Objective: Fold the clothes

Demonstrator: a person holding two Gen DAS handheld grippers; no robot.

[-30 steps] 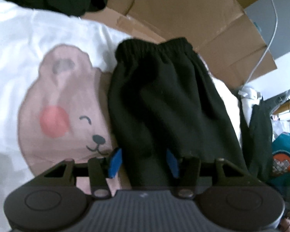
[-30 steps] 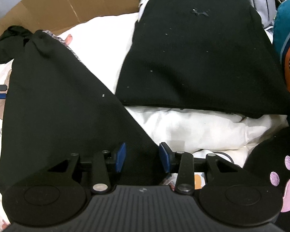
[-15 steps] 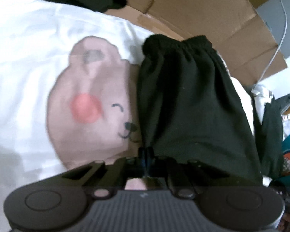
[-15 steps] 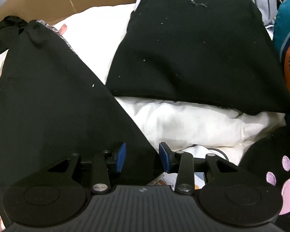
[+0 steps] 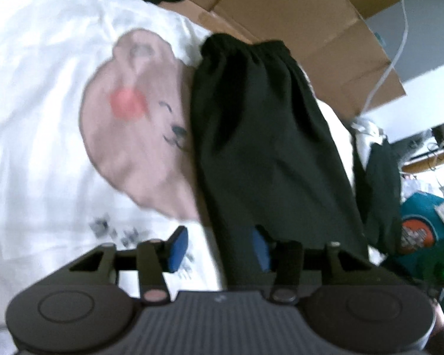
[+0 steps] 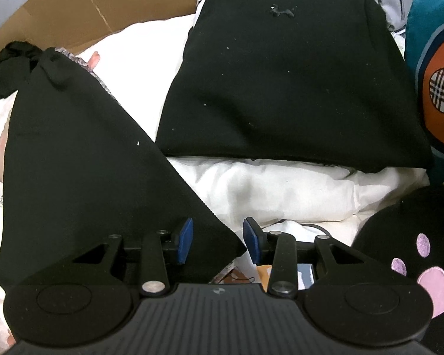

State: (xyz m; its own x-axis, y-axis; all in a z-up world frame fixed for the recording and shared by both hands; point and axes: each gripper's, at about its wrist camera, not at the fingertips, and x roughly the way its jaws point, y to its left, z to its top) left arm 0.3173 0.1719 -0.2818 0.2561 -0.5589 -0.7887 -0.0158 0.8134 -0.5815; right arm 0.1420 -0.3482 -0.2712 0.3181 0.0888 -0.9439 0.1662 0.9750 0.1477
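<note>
Both tongs are spread apart and grasp nothing. My left tongs [image 5: 219,248] have just been opening; the near end of the black trousers [image 5: 263,136] lies between their blue pads, which do not press it. My right tongs [image 6: 217,241] hover with the near corner of the same trousers [image 6: 83,171] between their pads, also not pinched.

The trousers lie long and flat on the white bedding [image 5: 38,94], beside a printed bear face [image 5: 139,124]. I judge the cloth soft, light and limp, so it will sag. The near hem corners look best to take. Farther away, the gathered waistband [image 5: 245,47] is thicker and would give a firmer hold. A folded black garment [image 6: 293,82] lies far right.
</note>
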